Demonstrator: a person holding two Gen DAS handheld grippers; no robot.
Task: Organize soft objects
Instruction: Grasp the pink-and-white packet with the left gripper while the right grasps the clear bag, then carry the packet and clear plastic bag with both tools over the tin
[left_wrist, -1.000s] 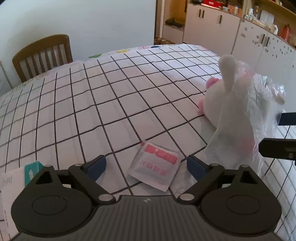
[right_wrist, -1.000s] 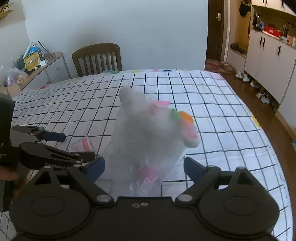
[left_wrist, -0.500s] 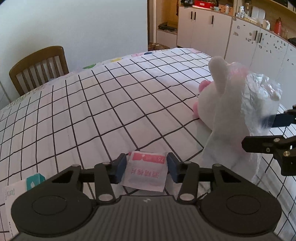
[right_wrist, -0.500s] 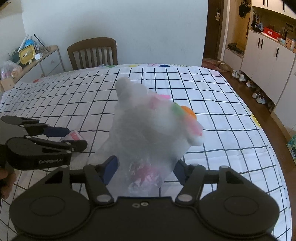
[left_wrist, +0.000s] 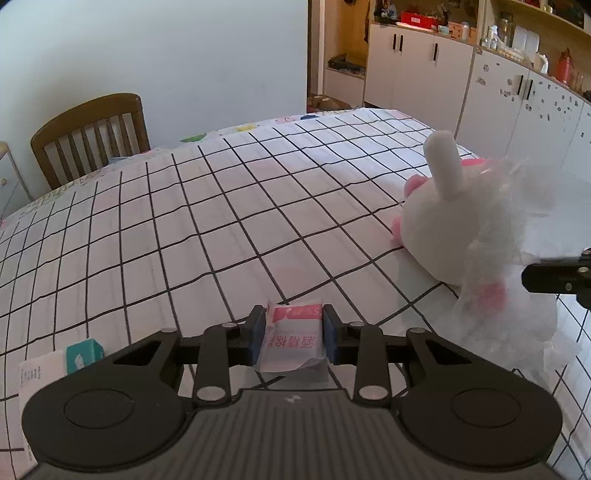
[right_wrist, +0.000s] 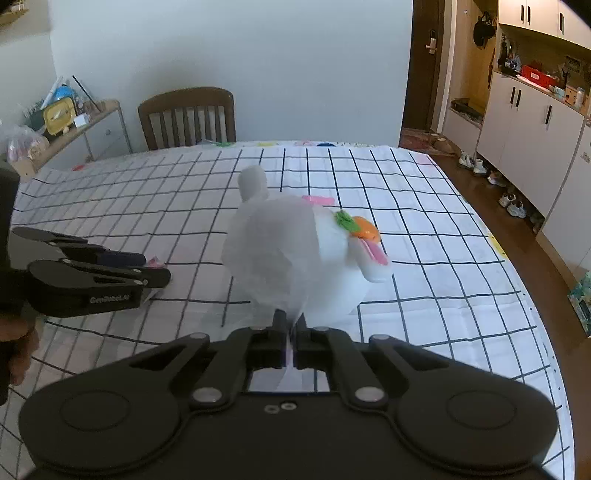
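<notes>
Left wrist view: left tongs (left_wrist: 294, 334), just closed, pinch the sachet (left_wrist: 293, 338); right tongs (right_wrist: 290, 341), just closed, clamp the plastic bag (right_wrist: 271, 254). Both should be lifted gently.

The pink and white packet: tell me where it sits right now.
In the left wrist view the pink and white packet sits low at centre, pinched in the left gripper on the checked tablecloth, left of the bagged plush rabbit.

Left claw (left_wrist: 294, 339): matte black body, ribbed grey centre panel with small lightning mark, two round black discs, linkage arms with silver pivot screws, blue pads (left_wrist: 258, 338) on fingers. Right claw (right_wrist: 290, 345): same black build, two small screws at centre. Side view of left claw shows white lettering.
</notes>
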